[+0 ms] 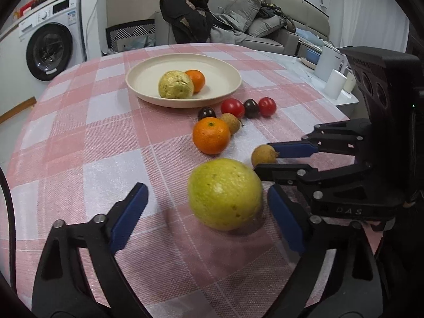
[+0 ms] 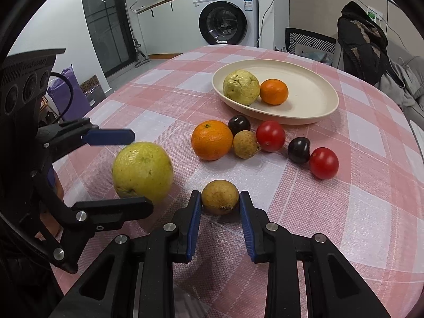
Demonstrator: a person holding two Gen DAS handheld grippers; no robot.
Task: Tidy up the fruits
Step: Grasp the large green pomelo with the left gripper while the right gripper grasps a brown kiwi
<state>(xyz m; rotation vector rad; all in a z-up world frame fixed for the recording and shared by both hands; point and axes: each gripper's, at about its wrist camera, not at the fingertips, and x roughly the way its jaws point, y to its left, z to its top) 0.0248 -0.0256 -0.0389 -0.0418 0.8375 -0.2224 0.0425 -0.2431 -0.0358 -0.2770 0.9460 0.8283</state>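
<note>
The right tool pinches a small, light, firm longan across its middle. The left tool stands wide astride the heavier, smooth guava; grip its widest girth.

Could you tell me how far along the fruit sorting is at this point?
Done: a guava and an orange lie on the plate. In hand: the right gripper is shut on a longan; the left gripper, open, straddles the second guava. Left on the cloth: one orange, one longan, two tomatoes, two dark fruits.
</note>
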